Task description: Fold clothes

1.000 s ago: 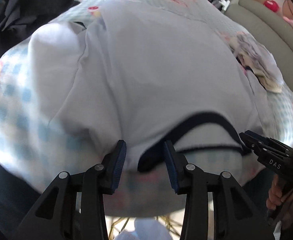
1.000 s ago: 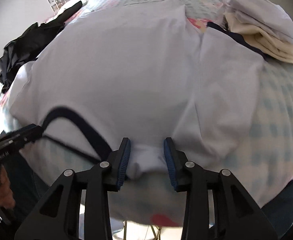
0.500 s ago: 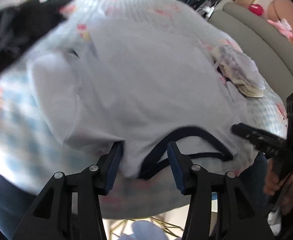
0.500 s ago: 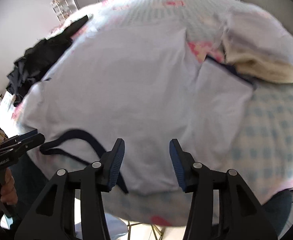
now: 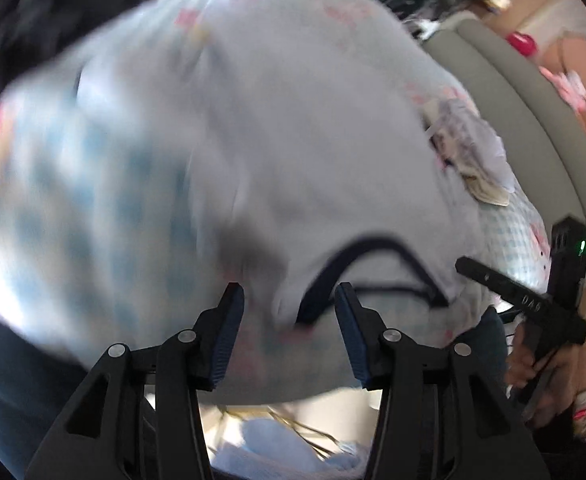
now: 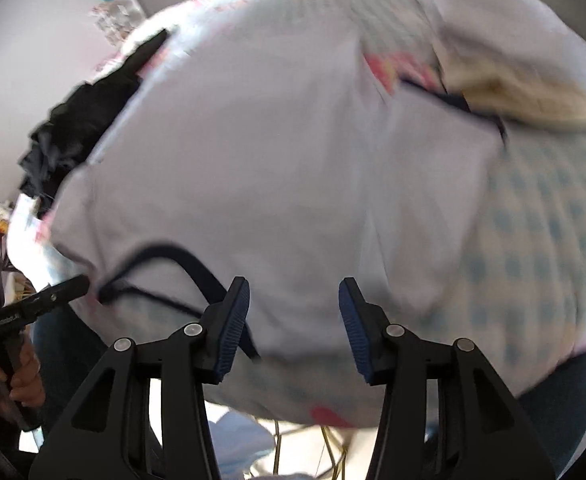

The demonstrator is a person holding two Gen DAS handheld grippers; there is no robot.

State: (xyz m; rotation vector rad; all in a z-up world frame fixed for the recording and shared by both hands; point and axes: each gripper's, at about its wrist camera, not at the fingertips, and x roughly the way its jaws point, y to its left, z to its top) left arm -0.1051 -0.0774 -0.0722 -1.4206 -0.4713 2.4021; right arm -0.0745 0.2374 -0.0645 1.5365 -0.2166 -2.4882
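A white T-shirt [image 6: 277,160] with a dark navy collar [image 6: 181,264] lies spread flat on a blue-and-white checked cover [image 6: 541,240], collar end toward me. My right gripper [image 6: 294,316] hovers open over the shirt's near edge, just right of the collar, with nothing between its fingers. My left gripper [image 5: 289,320] is open too, above the collar [image 5: 373,244] at the shirt's [image 5: 313,140] near edge; this view is motion-blurred. Each gripper shows in the other's view: the right gripper [image 5: 513,292] and the left gripper [image 6: 33,304], each held by a hand.
A heap of black clothes [image 6: 73,128] sits at the far left of the cover. A folded stack of white and cream garments [image 6: 525,80] lies to the right, touching the shirt's sleeve. A grey sofa [image 5: 525,112] runs behind. Light blue fabric [image 5: 269,444] lies below the near edge.
Both grippers have opened wider and let go of the bunched shirt fabric beside the collar. They have drawn back and up; the shirt now lies flat.
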